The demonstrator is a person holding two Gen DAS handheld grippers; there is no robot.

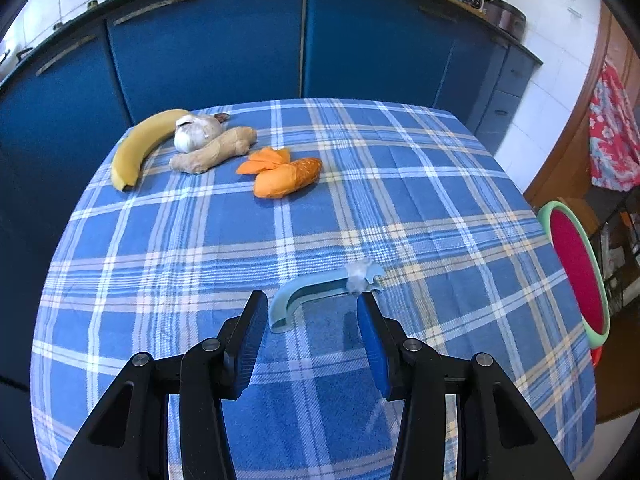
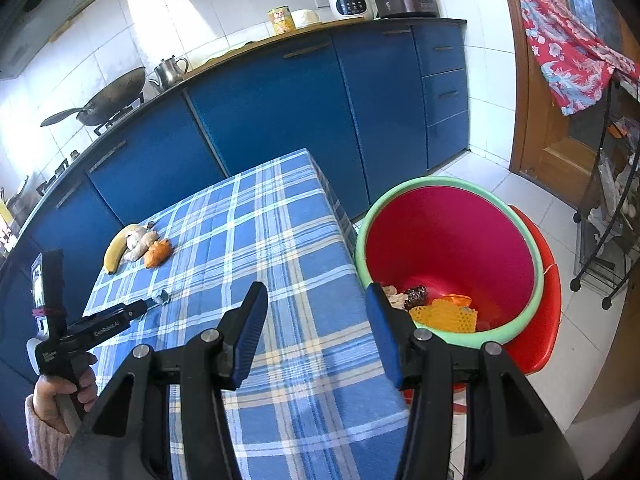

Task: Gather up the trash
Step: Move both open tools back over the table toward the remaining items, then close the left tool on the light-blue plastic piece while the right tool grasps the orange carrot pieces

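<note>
My left gripper [image 1: 312, 308] hangs over the near part of the checked tablecloth [image 1: 400, 184], jaws apart, nothing between the pads. A light blue peeler [image 1: 320, 288] lies on the cloth just ahead of the fingertips; a crumpled whitish scrap [image 1: 357, 276] sits on its far end, close to the right pad. Whether the pad touches it I can't tell.

Far left corner of the table: banana [image 1: 132, 148], garlic bulb [image 1: 196, 132], ginger root [image 1: 216, 152] bunched together, touching. Just right of them, orange peel pieces [image 1: 280, 172], one with netted texture.

My right gripper [image 2: 316, 304] is also parted and empty, held over the table's right edge. Beside the table stands a red bin with a green rim [image 2: 444, 184], on a red stool [image 2: 540, 312]. Inside the bin: a yellow foam net [image 2: 448, 314], something orange, a dark lump and pale scraps.

From the right camera I see the person's hand [image 2: 60, 396] in a pink sleeve gripping the left tool's handle.

Blue cabinets [image 2: 280, 120] behind the table.
</note>
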